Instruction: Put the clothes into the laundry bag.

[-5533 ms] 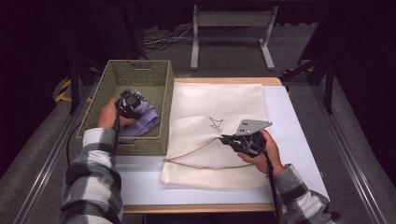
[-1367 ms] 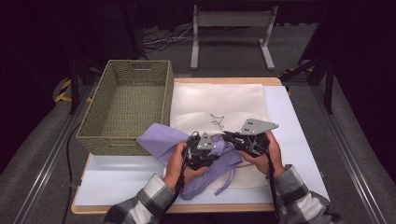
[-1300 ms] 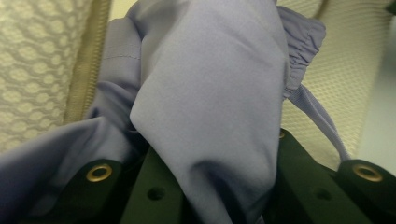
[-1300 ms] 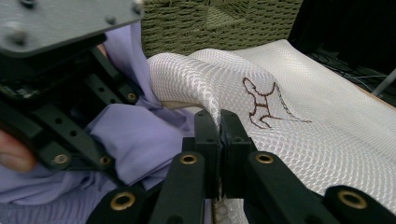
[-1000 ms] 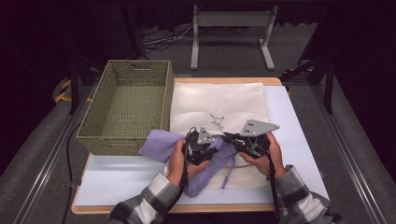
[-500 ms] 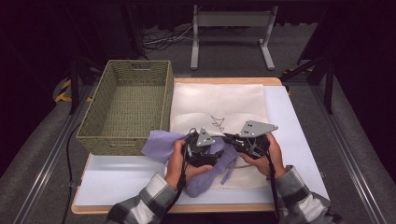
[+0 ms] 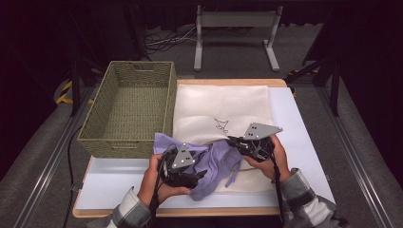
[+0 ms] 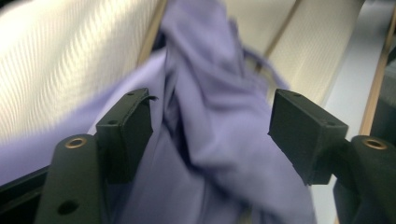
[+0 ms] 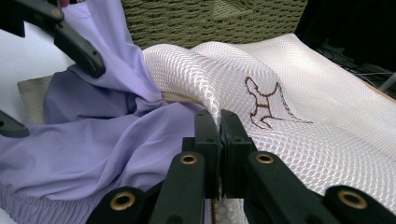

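A purple garment (image 7: 216,164) lies crumpled at the near edge of a white mesh laundry bag (image 7: 221,104), part of it tucked under the bag's lifted edge (image 9: 187,60). My right gripper (image 7: 231,141) is shut on that mesh edge (image 9: 219,121) and holds it up. My left gripper (image 7: 202,175) sits at the garment's near left side. Its jaws have just been opening and stand wide, with purple cloth (image 8: 205,140) loose between them (image 8: 210,116); the right pad (image 8: 303,130) is off the cloth. The left gripper's fingers (image 9: 77,44) also appear in the right gripper view.
A green wicker basket (image 7: 128,109) stands at the table's left, touching the bag's side. The bag bears a small brown embroidered figure (image 9: 261,100). A white mat (image 7: 119,185) covers the table, and a metal stand (image 7: 235,28) is on the floor beyond.
My left gripper has opened, let go of the purple garment, and drawn back left toward the person. The right gripper still holds the mesh edge in the same place.
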Motion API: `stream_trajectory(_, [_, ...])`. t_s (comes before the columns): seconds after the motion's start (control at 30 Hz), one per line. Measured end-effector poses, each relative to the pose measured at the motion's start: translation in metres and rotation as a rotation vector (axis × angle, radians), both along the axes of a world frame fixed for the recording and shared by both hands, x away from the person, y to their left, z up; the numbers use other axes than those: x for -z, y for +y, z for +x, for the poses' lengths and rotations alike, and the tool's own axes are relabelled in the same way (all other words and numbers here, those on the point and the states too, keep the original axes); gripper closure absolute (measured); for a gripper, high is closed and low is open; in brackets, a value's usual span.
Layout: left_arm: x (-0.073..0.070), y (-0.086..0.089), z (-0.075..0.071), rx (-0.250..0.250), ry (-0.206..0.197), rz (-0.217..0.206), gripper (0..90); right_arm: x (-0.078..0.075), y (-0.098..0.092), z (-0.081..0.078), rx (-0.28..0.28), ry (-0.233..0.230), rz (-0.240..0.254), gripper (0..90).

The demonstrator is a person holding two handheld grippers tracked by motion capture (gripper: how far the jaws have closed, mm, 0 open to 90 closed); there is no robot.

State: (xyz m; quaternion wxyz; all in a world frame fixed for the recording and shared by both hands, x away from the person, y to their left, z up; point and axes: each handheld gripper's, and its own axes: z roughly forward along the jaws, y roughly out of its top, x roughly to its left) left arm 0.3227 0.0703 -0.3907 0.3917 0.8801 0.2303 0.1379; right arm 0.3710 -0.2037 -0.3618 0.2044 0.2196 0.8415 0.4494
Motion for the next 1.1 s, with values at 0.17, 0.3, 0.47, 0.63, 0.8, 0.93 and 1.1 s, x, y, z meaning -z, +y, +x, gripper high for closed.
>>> stream_trajectory(0.17, [0.024, -0.005, 0.009, 0.001, 0.067, 0.049, 31.2, 0.001, 0.001, -0.001, -0.009, -0.001, -0.008, 87.9])
stream_trajectory(0.3, [0.034, -0.007, 0.015, 0.004, 0.086, 0.07, 41.6, 0.001, 0.001, -0.002, -0.012, 0.0, -0.009, 87.9])
stream_trajectory(0.47, [0.042, -0.008, 0.021, -0.017, 0.093, 0.084, 68.7, 0.002, 0.003, -0.002, -0.019, 0.003, -0.013, 87.9])
stream_trajectory(0.63, [0.045, -0.011, 0.026, -0.035, 0.085, 0.111, 90.0, 0.002, 0.004, -0.003, -0.023, 0.0, -0.016, 87.9])
stream_trajectory(0.8, [0.04, -0.023, 0.024, 0.023, 0.069, 0.089, 90.0, 0.003, 0.004, -0.003, -0.025, 0.004, -0.015, 87.9])
stream_trajectory(0.93, [0.037, -0.028, 0.025, 0.023, 0.07, 0.046, 87.9, 0.003, 0.005, -0.004, -0.027, 0.004, -0.017, 87.9])
stream_trajectory(1.1, [0.031, -0.026, 0.024, 0.101, 0.11, -0.02, 39.8, 0.004, 0.004, -0.003, -0.023, 0.013, -0.014, 87.9])
